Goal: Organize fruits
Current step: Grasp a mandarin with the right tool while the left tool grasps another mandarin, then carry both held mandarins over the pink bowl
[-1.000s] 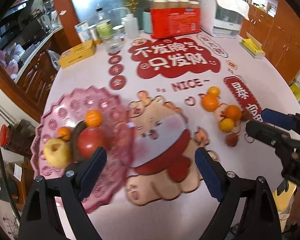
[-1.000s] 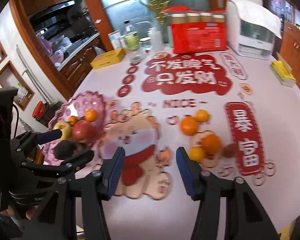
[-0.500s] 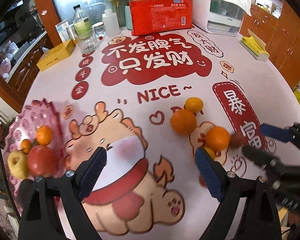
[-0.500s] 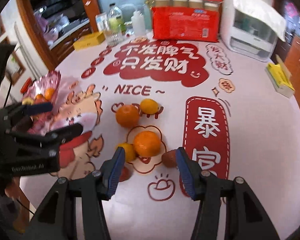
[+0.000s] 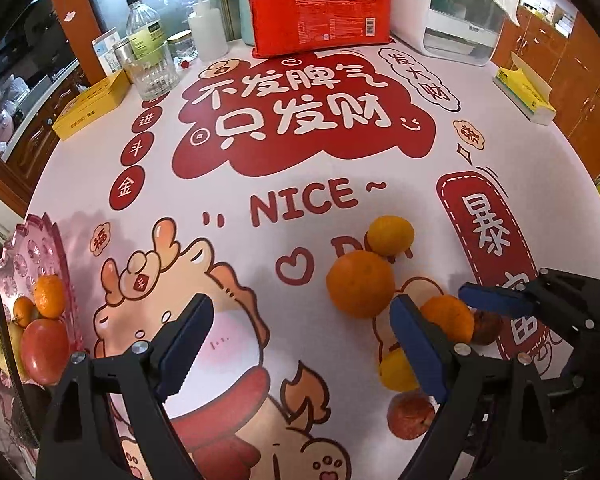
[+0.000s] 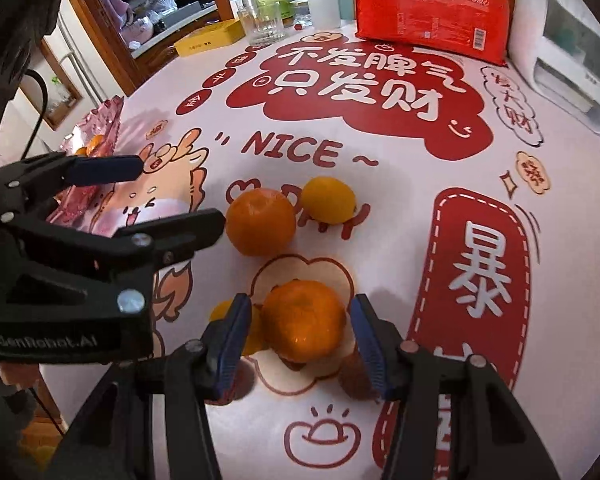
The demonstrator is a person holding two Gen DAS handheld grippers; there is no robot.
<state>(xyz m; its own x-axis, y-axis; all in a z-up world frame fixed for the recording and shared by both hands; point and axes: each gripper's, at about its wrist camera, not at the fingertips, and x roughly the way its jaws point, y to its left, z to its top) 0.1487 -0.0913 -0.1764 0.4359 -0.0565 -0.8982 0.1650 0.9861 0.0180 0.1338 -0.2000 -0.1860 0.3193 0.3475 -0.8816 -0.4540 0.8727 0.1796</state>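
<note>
The right gripper [image 6: 298,334] has its blue-padded jaws wide apart, one on each side of a round orange tangerine [image 6: 303,322] lying on the table with the white and red cartoon cloth [image 6: 380,216]. The pads are close to the fruit's sides, but I cannot tell if they touch it. A small yellow fruit [image 6: 236,326] sits just past the left jaw, and a brownish fruit [image 6: 354,376] hides partly behind the right one.

Farther toward the middle of the table lie a bigger orange [image 6: 260,222] and a yellow-orange citrus [image 6: 328,199], touching each other.

The left gripper [image 5: 300,344] is wide open too and holds nothing. Its jaws hang over the cartoon dragon picture, beside the fruit pile.

At the table's left edge stands a pink see-through plastic plate with a wavy rim [image 5: 36,240]. In it are a red apple [image 5: 44,350], a yellow apple [image 5: 2,346] and two little oranges [image 5: 49,295].
</note>
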